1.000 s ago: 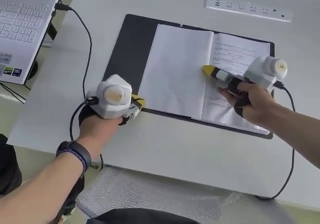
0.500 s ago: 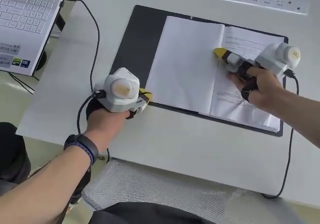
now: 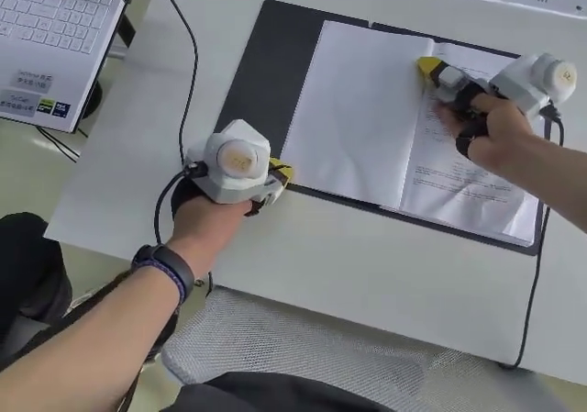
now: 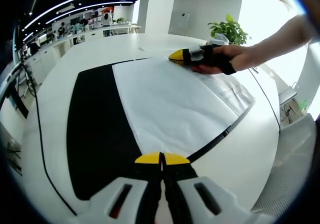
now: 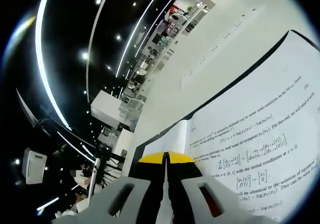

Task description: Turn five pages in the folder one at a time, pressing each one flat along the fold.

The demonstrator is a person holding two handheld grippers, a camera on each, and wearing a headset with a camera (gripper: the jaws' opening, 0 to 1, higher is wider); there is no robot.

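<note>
Right gripper, jaws closed, has slid along the fold to the far end of the folder. This page's press looks nearly done. Left gripper, jaws also closed, rests at the folder's near edge.

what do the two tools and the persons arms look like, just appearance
Both match: the left tool and right tool have a rounded white body with a pale round disc, black jaws with yellow tips, and a trailing black cable. The person wears a dark wristband on the left wrist and black hand straps.
</note>
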